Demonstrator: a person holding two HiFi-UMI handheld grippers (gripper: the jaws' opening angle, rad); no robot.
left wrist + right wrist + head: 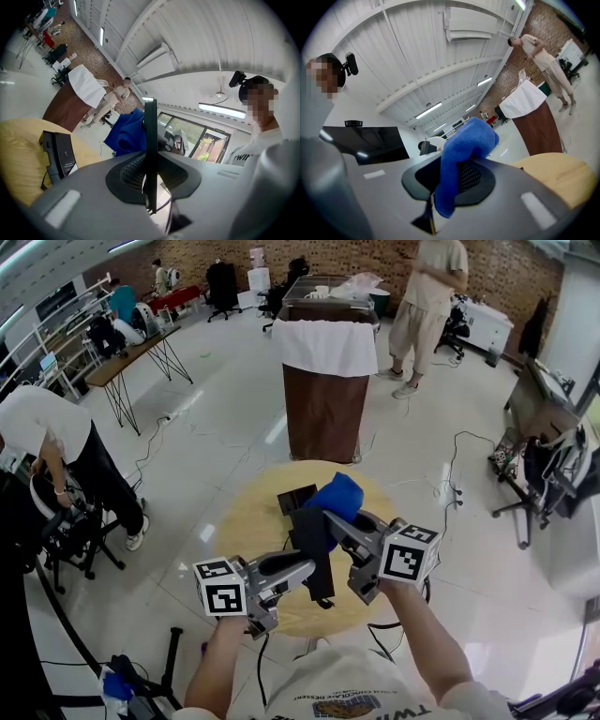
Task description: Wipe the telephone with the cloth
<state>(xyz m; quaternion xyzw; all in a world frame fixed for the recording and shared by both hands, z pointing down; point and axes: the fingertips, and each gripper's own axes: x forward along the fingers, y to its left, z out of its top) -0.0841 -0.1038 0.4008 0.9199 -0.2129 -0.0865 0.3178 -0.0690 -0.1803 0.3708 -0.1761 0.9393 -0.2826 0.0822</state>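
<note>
In the head view a flat black telephone is held upright over the round wooden table. My left gripper is shut on its lower part. The left gripper view shows the telephone edge-on as a thin black slab between the jaws of my left gripper. My right gripper is shut on a blue cloth, which lies against the telephone's upper end. The cloth bulges out of the jaws of my right gripper. A second black boxy piece with a cord lies on the table.
A brown lectern draped with a white cloth stands beyond the table. A person stands behind it to the right, and another person bends over at the left. Cables run across the floor, and office chairs stand at the right.
</note>
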